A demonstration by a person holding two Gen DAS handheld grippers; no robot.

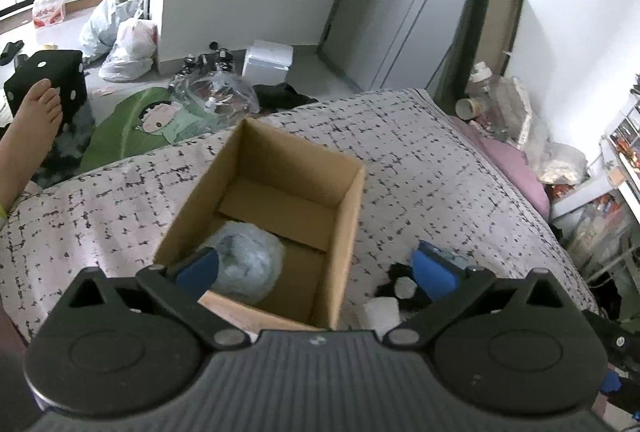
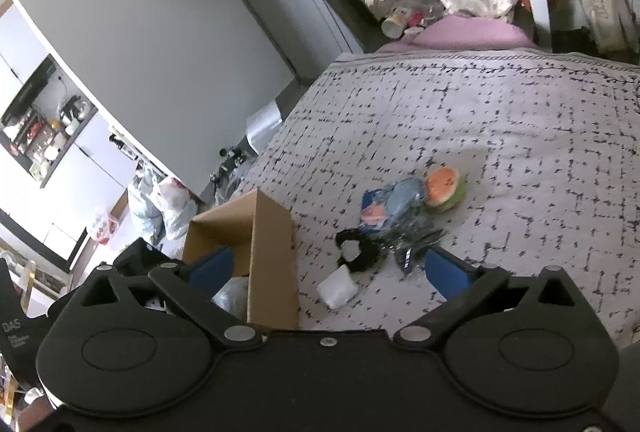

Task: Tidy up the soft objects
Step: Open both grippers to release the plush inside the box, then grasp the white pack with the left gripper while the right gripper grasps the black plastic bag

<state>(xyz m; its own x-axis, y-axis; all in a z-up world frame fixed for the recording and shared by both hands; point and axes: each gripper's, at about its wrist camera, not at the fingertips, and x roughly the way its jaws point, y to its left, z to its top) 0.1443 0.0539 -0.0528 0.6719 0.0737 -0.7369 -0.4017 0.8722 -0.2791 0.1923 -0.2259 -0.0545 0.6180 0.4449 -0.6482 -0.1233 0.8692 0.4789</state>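
Left hand-held gripper (image 1: 316, 268): jaws wide apart, empty, poised over the box (image 1: 348, 199), likely just above the drop spot. Box, on the bed (image 1: 460, 167): one clear-wrapped bundle (image 1: 248, 264) at its 7 o'clock corner, otherwise bare. Right hand-held gripper (image 2: 328, 272): spread, empty, facing the loose pile (image 2: 400, 216) at the box's 3 o'clock, probably next.

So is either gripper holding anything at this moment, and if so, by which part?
Nothing is held. The left gripper is open above the cardboard box, and the right gripper is open above the bed.
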